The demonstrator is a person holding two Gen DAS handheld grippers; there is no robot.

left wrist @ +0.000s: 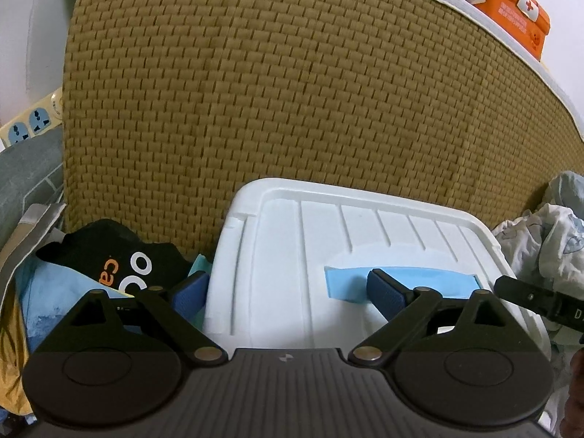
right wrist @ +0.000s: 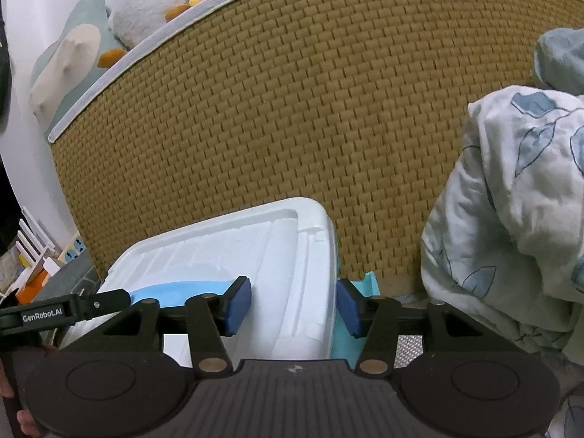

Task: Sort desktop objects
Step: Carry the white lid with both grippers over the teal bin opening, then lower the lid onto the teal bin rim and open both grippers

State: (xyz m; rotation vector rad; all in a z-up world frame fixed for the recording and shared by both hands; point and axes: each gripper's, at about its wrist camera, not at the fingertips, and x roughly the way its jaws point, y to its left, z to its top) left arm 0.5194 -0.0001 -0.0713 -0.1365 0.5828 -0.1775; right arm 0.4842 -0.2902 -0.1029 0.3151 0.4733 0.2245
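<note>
White lid [left wrist: 328, 255] against woven mat [left wrist: 255, 91]

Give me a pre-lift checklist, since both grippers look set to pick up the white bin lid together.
1. Left gripper straddles the white lid's edge: ok.
2. Right gripper straddles the opposite edge: ok.
3. Fingers closed on the lid: not ok, both open.
4. Blue tape patch secure: cannot tell.
5. Crumpled bedding clear of the lid: ok.
</note>
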